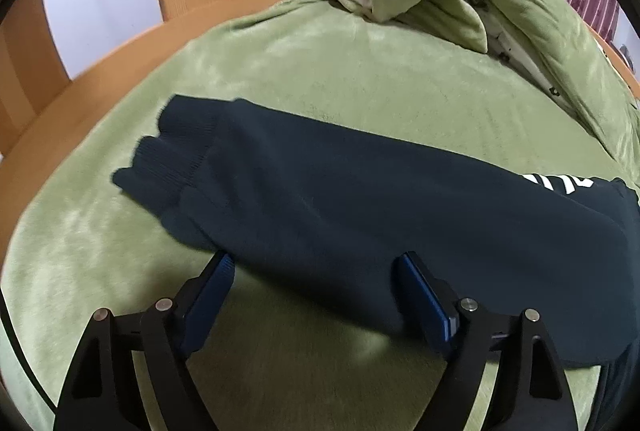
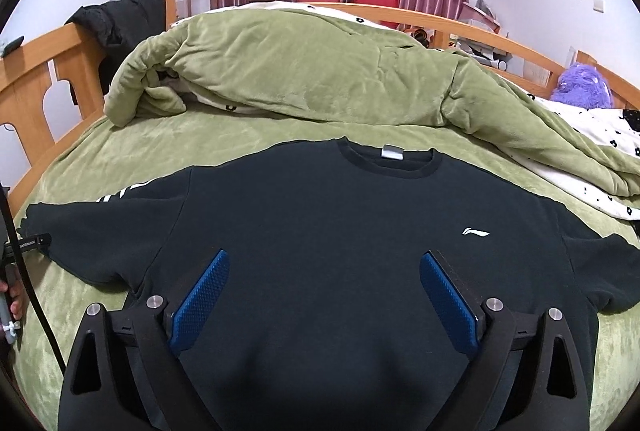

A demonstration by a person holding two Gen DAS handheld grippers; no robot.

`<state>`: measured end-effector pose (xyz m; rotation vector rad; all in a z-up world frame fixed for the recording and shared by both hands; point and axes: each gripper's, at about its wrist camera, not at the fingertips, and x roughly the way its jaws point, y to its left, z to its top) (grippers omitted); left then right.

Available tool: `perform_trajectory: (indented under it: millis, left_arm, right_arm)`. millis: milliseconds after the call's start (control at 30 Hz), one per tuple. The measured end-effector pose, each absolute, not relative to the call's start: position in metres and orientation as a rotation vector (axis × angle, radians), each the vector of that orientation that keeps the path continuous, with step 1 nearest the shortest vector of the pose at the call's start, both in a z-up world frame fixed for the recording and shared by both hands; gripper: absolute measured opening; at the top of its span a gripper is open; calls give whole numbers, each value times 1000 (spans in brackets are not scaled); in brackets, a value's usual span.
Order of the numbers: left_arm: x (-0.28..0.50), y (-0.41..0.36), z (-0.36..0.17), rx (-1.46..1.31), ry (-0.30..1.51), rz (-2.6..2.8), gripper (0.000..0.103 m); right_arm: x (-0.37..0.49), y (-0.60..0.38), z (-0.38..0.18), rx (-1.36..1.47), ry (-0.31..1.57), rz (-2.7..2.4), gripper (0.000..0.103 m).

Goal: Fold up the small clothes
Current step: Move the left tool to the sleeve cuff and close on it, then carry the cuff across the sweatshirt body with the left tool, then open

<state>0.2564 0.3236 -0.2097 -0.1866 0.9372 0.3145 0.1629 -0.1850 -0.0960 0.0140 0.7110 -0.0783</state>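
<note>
A dark navy sweatshirt lies face up and spread flat on the green bed cover. Its collar points away from me, and a small white logo marks the chest. My right gripper is open above the lower chest, its blue pads wide apart. In the left wrist view one sleeve stretches across the cover, its ribbed cuff at the left. My left gripper is open at the sleeve's near edge, with that edge between the fingers and the pads not pressing on it.
A bunched green quilt with a white flowered lining fills the far half of the bed. A wooden bed frame runs along the left, with a black garment draped on it. A purple plush toy sits far right. A hand shows at the left edge.
</note>
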Motion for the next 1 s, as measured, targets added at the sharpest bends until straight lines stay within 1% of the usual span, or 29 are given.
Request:
perform_trajectory:
  millis: [133,233,267,300,333,367,400,500,700,833,1000]
  left_arm:
    - [264,323,-213,-170,923,311,83]
    - [269,324,-215,-157,919,309,77]
    - [269,324,-215,-151,913,311,68]
    - [270,324,-213,-146,905,319,53]
    - [270,324,-211,-140,893,330,44]
    - [271,324,-208,-135,886,334,23]
    - [271,324,-206,-137,884,325,15]
    - [272,318,-196,-122,877,332,10]
    - [270,281,-155,-69,817,298,9]
    - [268,234,-129,-18,787,238,8]
    - [264,154,-102,80,754,157,8]
  right_arm:
    - [164,-183,-100,5,718,-82,95]
    - [164,-183,-101,0,720,-85,95]
    - [164,-183,-102,-2,720,-86,95]
    - [163,-184,-102,-3,720,-86,95]
    - [163,-184,-102,-4,720,-87,95]
    - [163,-185,-103,-5,720,-88,95]
    - [162,-186,-103,-5,720,-89,95]
    - [158,-191,-102,6,717,-87,95]
    - [144,-211,-97,34,718,-80,95]
    - [132,-227,-95,19,720,-71,95]
    - [116,-261,-86,7,696,-91,95]
